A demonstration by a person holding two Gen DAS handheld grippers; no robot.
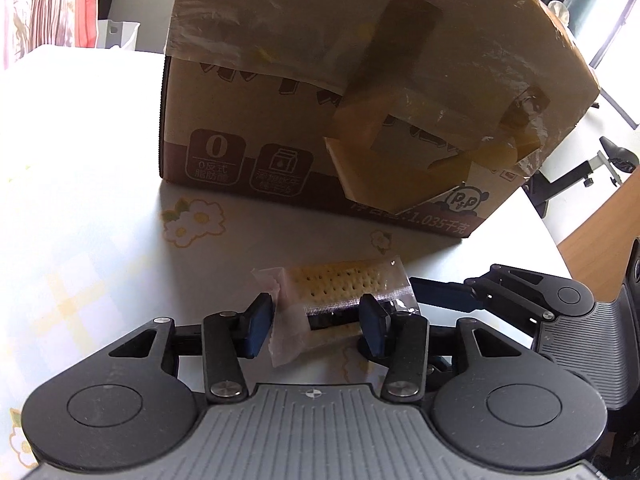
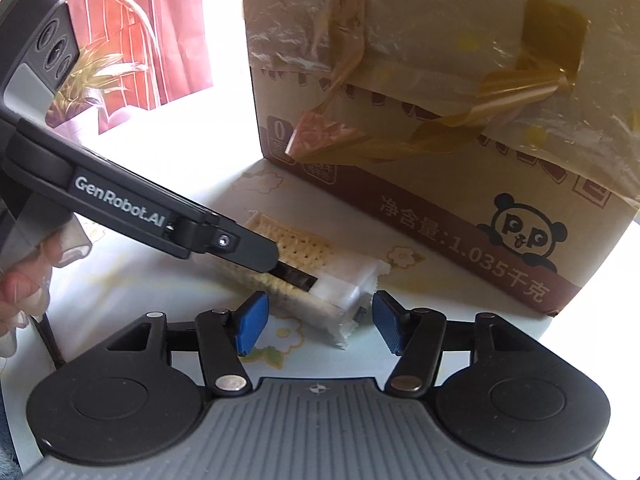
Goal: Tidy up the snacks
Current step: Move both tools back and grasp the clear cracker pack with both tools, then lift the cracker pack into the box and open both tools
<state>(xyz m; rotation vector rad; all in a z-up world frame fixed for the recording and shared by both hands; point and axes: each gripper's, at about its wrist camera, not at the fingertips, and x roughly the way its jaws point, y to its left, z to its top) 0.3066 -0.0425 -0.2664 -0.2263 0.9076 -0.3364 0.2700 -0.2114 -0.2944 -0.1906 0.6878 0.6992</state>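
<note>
Pale yellow dotted cracker pack [image 1: 336, 300] lying between blue pads [image 1: 258, 326]; brown panda-printed box [image 1: 360, 120] standing beyond; white flower-patterned tablecloth [image 1: 100, 200] showing beneath.

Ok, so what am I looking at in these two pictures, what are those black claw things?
No robot here: a person holds two hand-held grippers, each with a wide-angle camera looking along its fingers. One picture is from the left gripper, the other from the right gripper. On the flowered tablecloth lies a wrapped cracker packet before a taped cardboard box. The left gripper's pads seem to pinch the packet; the right gripper's pads stand open around its end, not touching.
</note>
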